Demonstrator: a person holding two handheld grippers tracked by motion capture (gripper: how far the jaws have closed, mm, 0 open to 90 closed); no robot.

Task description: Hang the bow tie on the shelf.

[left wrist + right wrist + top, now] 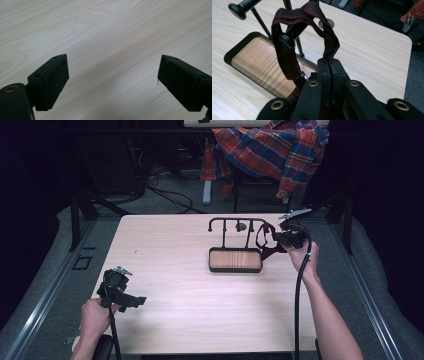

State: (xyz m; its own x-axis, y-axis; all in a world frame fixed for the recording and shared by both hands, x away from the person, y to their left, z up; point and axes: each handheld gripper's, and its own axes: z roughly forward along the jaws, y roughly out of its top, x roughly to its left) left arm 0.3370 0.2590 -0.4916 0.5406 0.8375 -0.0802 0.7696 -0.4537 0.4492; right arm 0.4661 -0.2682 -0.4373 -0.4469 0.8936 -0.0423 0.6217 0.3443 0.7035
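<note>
Dark red strap looped on a black rack

The strap [287, 47], a dark maroon band of cloth, drapes over a knobbed arm at the right end of the rack [235, 260], whose wood-lined tray base sits on the desk; one part is pinched upright, the rest hangs down.

One light wooden table [190, 295] carries one black metal stand with a rectangular wooden tray base [235, 259]. One dark maroon fabric strap [287, 57] hangs looped over the end of that stand's top bar. Two black two-jaw grippers are at work: the right gripper [330, 67] just beside the stand, the left gripper [112, 80] well apart from it. One red-and-blue plaid cloth [272, 147] lies beyond the stand, past the table's far edge.
</note>
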